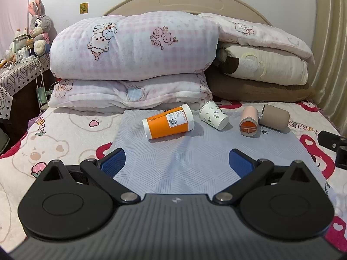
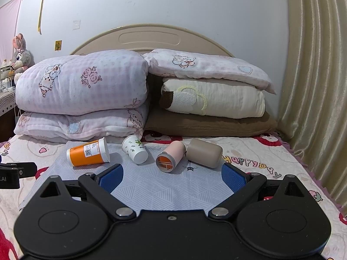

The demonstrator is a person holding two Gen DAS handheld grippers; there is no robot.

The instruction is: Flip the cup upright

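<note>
Several cups lie on their sides on a pale blue mat [image 1: 195, 158] on the bed. From left to right: an orange and white cup [image 1: 168, 121] [image 2: 87, 152], a white cup with green leaf print [image 1: 213, 114] [image 2: 134, 149], a pink cup with an orange base [image 1: 249, 120] [image 2: 170, 157], and a taupe cup [image 1: 275, 117] [image 2: 205, 152]. My left gripper [image 1: 176, 160] is open and empty, short of the orange cup. My right gripper [image 2: 173, 176] is open and empty, just in front of the pink cup.
Folded pink quilts [image 1: 132, 65] and stacked pillows [image 2: 208, 95] stand right behind the cups against the headboard [image 2: 149, 36]. A bedside table with cables and a plush rabbit [image 1: 39, 26] is at far left. A curtain [image 2: 314, 86] hangs at right.
</note>
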